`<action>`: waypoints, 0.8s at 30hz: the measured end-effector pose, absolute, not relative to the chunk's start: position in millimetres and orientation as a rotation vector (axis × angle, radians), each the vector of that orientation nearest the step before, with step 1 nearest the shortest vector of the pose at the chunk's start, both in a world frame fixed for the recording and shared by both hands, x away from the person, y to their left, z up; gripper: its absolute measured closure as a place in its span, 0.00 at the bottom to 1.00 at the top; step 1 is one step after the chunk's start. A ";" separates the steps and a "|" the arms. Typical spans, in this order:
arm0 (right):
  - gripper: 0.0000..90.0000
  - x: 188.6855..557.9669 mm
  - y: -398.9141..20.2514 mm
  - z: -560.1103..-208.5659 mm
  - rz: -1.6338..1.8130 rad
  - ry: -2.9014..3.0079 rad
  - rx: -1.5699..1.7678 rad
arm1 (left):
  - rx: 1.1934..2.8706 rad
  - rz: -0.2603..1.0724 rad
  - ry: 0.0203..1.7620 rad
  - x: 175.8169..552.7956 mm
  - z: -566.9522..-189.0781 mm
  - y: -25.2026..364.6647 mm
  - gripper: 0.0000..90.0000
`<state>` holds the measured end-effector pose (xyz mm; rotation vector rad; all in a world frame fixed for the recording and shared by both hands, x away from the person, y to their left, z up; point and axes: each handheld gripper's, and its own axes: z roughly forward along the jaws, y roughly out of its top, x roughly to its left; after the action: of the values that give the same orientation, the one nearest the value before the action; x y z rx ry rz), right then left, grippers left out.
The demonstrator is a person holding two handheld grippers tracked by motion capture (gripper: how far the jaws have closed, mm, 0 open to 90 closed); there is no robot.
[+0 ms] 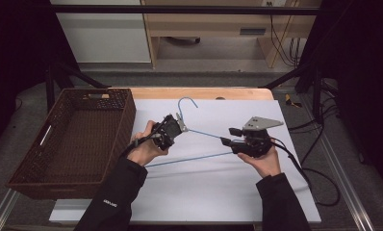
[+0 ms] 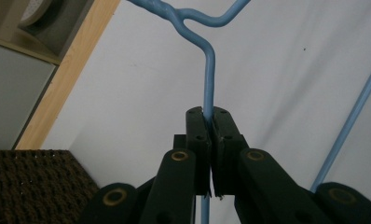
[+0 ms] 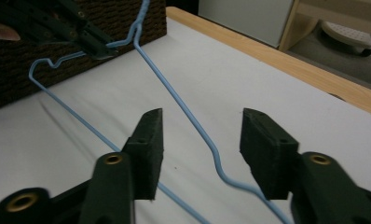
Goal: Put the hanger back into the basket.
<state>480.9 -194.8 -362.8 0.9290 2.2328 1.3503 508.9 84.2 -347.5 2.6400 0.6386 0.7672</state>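
A blue wire hanger (image 1: 204, 133) is held above the white mat, its hook (image 1: 187, 103) pointing to the far side. My left gripper (image 1: 180, 126) is shut on the wire just below the twisted neck; in the left gripper view the pads (image 2: 208, 116) pinch the blue wire (image 2: 208, 70). My right gripper (image 1: 228, 135) is at the hanger's right shoulder. In the right gripper view its jaws (image 3: 202, 126) stand open, with the hanger wire (image 3: 176, 97) running between them and touching neither pad. The left gripper (image 3: 99, 49) shows farther off there.
A dark woven basket (image 1: 127, 120) stands at the table's left, beside the left hand. The white mat (image 1: 218, 187) covers the wooden table (image 1: 199, 92). Cables trail off the right edge (image 1: 319, 183). A cabinet and desk stand beyond the table.
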 end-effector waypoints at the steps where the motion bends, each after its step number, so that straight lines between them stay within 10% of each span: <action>1: 0.47 478.2 -199.7 -362.5 1.361 2.216 0.936 | 2.633 0.770 0.650 507.4 -345.3 83.6 0.97; 9: 0.13 460.1 -231.4 -367.9 1.398 2.102 1.040 | 2.575 0.796 0.719 502.2 -331.1 81.1 0.97; 24: 0.05 431.0 -262.5 -389.4 1.416 2.057 1.130 | 2.476 0.855 0.837 491.0 -300.2 91.0 0.97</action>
<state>431.0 -262.5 -389.4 1.1301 2.0566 1.4156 491.0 91.0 -300.2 2.4764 0.8370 0.8553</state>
